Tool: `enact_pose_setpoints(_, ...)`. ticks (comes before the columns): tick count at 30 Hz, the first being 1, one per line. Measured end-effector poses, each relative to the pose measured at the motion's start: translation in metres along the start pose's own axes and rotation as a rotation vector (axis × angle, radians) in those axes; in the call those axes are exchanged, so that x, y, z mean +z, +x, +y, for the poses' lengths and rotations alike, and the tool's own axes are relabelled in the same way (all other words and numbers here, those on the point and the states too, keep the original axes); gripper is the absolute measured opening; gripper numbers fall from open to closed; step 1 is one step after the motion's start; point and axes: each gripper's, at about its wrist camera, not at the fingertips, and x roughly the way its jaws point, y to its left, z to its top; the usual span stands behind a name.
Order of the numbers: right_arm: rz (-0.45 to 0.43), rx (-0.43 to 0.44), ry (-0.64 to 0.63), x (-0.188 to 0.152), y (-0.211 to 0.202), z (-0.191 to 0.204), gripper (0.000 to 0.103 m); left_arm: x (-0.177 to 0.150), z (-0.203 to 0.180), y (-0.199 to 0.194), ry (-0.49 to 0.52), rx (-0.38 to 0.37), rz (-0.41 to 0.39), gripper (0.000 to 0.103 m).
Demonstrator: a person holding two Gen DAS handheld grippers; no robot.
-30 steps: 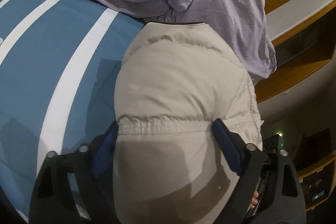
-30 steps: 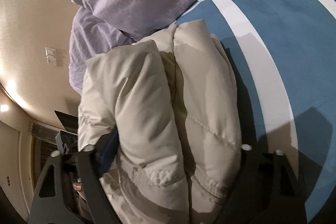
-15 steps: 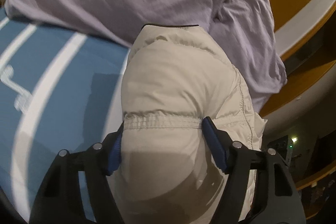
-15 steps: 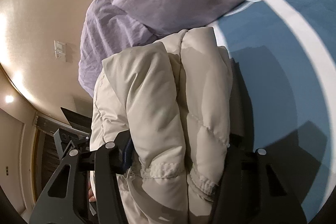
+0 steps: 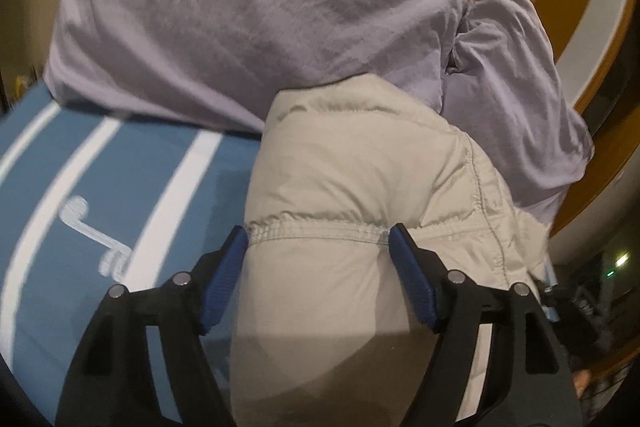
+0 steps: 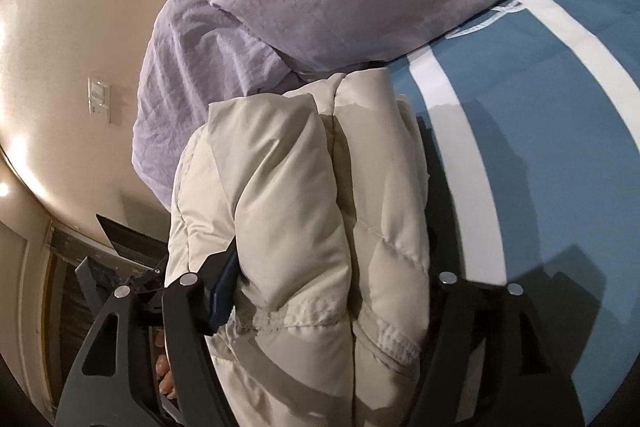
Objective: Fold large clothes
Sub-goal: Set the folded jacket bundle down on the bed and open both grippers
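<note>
While folded, jacket (image 5: 352, 187) fills both tools' jaws.

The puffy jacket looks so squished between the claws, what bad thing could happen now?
The folded puffy jacket is thick and slippery-looking, so it might spring out of the left gripper or right gripper and unfold. Its far end is right up against the purple pillows, so pushing further could shove them or crumple the fold.
</note>
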Motion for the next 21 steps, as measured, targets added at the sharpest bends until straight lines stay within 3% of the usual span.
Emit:
enact_pose_setpoints(5,-0.069,-0.066,-0.030,-0.005,-0.022,0.008,0.076,-0.009,-0.019,-0.019,0.106,0.071,-0.063,0.082)
enact_pose_setpoints(10,-0.202,-0.170,-0.131,-0.007,-0.050,0.033,0.076,-0.017,-0.029,-0.026,0.139,0.067,-0.071,0.085)
enact_pose_setpoints(17,-0.231,-0.255,-0.395,-0.026,-0.040,0.087,0.058,-0.031,-0.047,-0.016,0.194,0.118,-0.074,0.088)
enact_pose_setpoints(21,-0.205,-0.307,-0.502,-0.038,-0.021,0.097,0.055,-0.034,-0.050,-0.014,0.221,0.141,-0.074,0.088)
